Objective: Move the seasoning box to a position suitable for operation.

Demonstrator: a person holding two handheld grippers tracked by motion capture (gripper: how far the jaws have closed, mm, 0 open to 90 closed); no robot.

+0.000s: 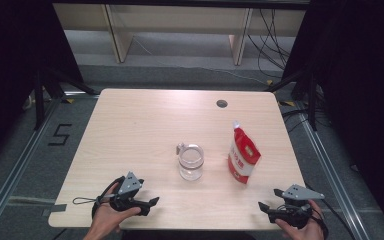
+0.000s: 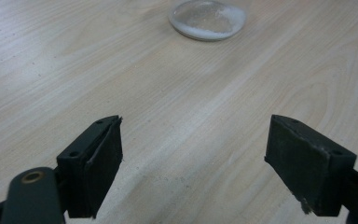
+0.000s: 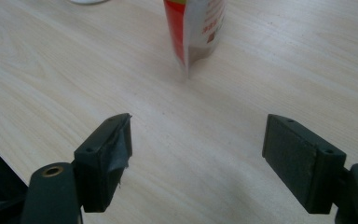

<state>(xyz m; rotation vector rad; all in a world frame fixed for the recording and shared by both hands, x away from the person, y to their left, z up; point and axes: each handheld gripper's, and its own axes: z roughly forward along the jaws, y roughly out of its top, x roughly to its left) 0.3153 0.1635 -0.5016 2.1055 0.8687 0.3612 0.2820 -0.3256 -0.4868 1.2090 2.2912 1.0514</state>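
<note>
A clear glass jar [image 1: 190,162] with a little white powder at its bottom stands upright near the middle of the wooden table [image 1: 130,130]; its base [image 2: 208,18] shows at the top of the left gripper view. To its right stands a red and white pouch [image 1: 243,155], upright, with its lower part [image 3: 194,29] ahead in the right gripper view. My left gripper [image 1: 151,203] rests near the front left edge, open and holding nothing [image 2: 193,161]. My right gripper [image 1: 263,207] sits near the front right edge, jaws wide apart with nothing between them [image 3: 198,158].
A round cable hole [image 1: 222,103] is set in the table near its far right edge. Beyond the table stand wooden furniture legs [image 1: 117,37] and loose cables [image 1: 272,35]. Metal rails [image 1: 15,165] run along the floor on both sides.
</note>
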